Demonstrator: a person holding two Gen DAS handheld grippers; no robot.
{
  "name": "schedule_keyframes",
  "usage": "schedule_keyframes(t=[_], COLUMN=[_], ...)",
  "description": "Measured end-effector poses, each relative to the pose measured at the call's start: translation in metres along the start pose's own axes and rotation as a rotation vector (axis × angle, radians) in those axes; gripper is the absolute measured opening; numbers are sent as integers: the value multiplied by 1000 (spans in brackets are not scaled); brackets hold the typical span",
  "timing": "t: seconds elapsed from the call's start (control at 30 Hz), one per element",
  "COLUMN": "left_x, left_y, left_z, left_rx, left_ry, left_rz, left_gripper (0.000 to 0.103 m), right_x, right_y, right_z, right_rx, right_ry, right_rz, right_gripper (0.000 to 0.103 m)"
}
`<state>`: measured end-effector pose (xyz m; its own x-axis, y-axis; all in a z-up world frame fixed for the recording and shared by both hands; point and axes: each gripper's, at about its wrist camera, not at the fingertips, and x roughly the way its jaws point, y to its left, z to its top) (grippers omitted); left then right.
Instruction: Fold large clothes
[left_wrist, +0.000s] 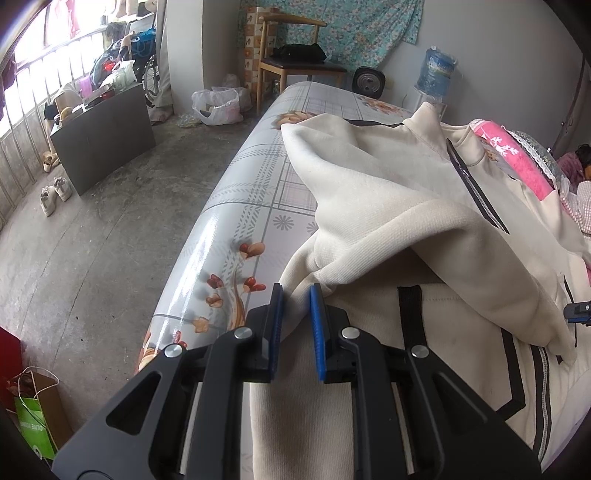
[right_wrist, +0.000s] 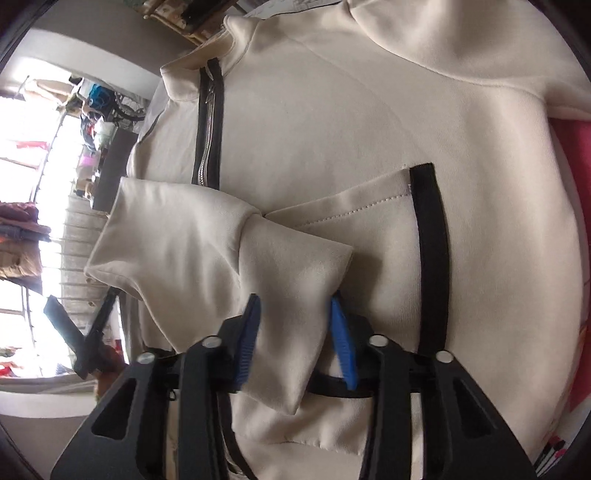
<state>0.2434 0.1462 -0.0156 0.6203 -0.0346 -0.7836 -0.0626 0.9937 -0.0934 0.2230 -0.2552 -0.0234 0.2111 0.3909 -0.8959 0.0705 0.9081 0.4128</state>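
A cream zip-up jacket (left_wrist: 388, 192) with black trim lies on a table with a glossy floral cloth (left_wrist: 236, 206). My left gripper (left_wrist: 296, 291) is open at the jacket's left edge, with a fold of cream fabric between its blue pads (left_wrist: 316, 325), which do not pinch it. In the right wrist view the jacket (right_wrist: 332, 122) fills the frame, zipper (right_wrist: 208, 122) at upper left. My right gripper (right_wrist: 295, 306) has its jaws open around a folded sleeve (right_wrist: 207, 251) that lies across the chest next to a black pocket strip (right_wrist: 432, 258). Its tip shows in the left view (left_wrist: 578, 310).
A pink cloth (left_wrist: 517, 158) lies at the table's far right. Beyond the table stand a wooden chair (left_wrist: 291, 55), a water bottle (left_wrist: 437, 72) and a small fan (left_wrist: 369, 83). A dark cabinet (left_wrist: 103, 140), shoes (left_wrist: 55, 192) and bags sit on the concrete floor at left.
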Motion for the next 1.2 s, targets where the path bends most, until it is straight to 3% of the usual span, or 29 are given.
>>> schedule_keyframes(t=[0.03, 0.13, 0.23, 0.3, 0.37, 0.43, 0.53, 0.6, 0.7, 0.83, 0.97, 1.07, 1.2], left_x=[0, 0, 0, 1, 1, 1, 1, 1, 1, 1, 2, 1, 0], left_y=[-1, -1, -3, -5, -5, -7, -8, -9, -14, -15, -19, -18, -10], left_z=[0, 0, 1, 3, 2, 2, 2, 2, 3, 2, 1, -1, -2], left_rx=[-1, 2, 10, 12, 11, 14, 5, -1, 6, 7, 9, 10, -4], left_ry=[0, -1, -1, -1, -1, -1, -3, -5, -6, -5, -7, -8, -11], left_rz=[-1, 3, 16, 20, 20, 25, 23, 22, 30, 33, 39, 41, 0], left_gripper=[14, 14, 14, 14, 15, 15, 15, 15, 15, 15, 15, 15, 15], right_x=[-2, -22, -71, -123, -167, -187, -169, -130, -86, -70, -40, -38, -52], right_y=[4, 32, 96, 146, 177, 186, 154, 115, 61, 37, 9, -12, -10], right_z=[-1, 14, 47, 62, 66, 73, 97, 121, 141, 147, 163, 161, 142], right_rx=[-28, -135, -297, -428, -512, -530, -456, -368, -224, -167, -105, -86, -140], right_ry=[-8, -79, -255, -452, -631, -710, -675, -562, -419, -399, -292, -323, -381], right_rz=[-22, -79, -112, -147, -160, -160, -202, -214, -141, -96, -155, -239, -204], right_gripper=[5, 5, 5, 5, 5, 5, 5, 5, 5, 5, 5, 6, 8])
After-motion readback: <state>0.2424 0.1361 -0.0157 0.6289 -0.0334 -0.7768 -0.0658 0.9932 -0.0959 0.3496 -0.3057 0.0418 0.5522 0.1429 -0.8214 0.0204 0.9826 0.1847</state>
